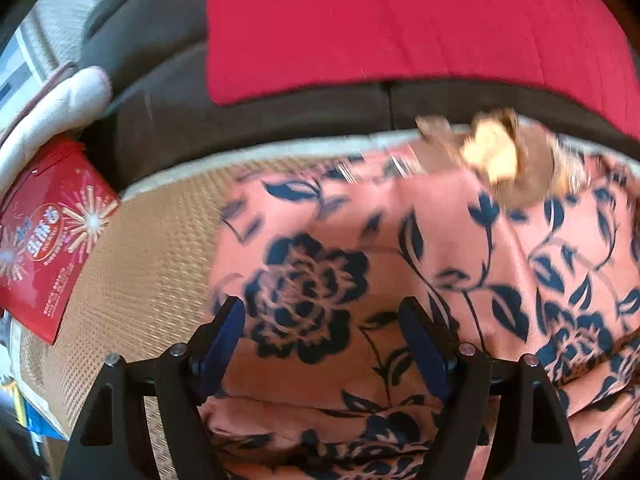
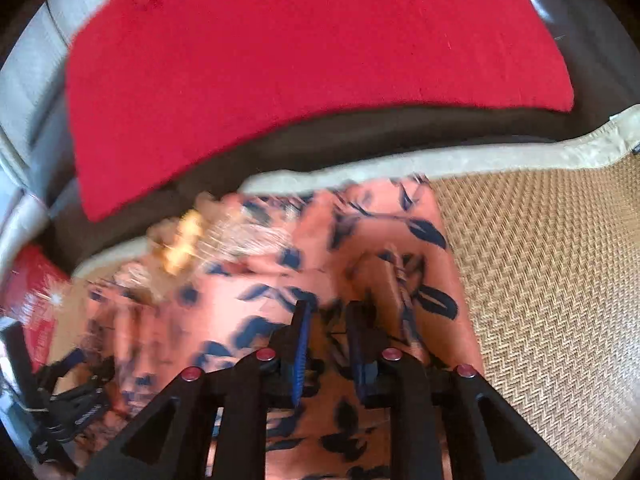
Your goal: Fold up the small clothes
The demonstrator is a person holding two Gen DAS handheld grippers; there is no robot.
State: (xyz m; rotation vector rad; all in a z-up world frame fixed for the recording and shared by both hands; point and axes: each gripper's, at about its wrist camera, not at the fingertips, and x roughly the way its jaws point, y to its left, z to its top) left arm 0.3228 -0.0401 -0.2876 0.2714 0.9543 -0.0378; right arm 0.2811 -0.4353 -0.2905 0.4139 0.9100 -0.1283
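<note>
Closest to you, your left gripper (image 1: 320, 344) hangs with its jaws spread wide over the salmon-pink garment with dark navy flowers (image 1: 400, 280), and nothing is between its blue pads; the cloth lies flat below them, untouched as far as the view tells. Your right gripper (image 2: 328, 344) has its jaws nearly together, only a narrow gap showing, with a raised ridge of the same floral garment (image 2: 372, 272) sitting in and just beyond that gap; whether the pads actually press on it you cannot tell, since the picture is smeared by motion. The garment is spread on a woven straw mat (image 2: 552, 280) with a pale cloth border (image 2: 480, 156), and it runs mostly side to side across both views, its far edge along that border. A blurred golden-brown patch (image 1: 496, 152) sits on the garment's far edge, too smeared to name. Beyond the mat lies a dark sofa seat (image 1: 260, 120) draped with a red blanket (image 1: 400, 20); a red snack packet (image 1: 48, 236) rests at the mat's left edge. For the coming fold, your right gripper looks the nearer one to a usable pinch, at the garment's right-hand edge where bare mat begins, so the cloth would likely travel leftward across its long axis toward your left gripper.
</note>
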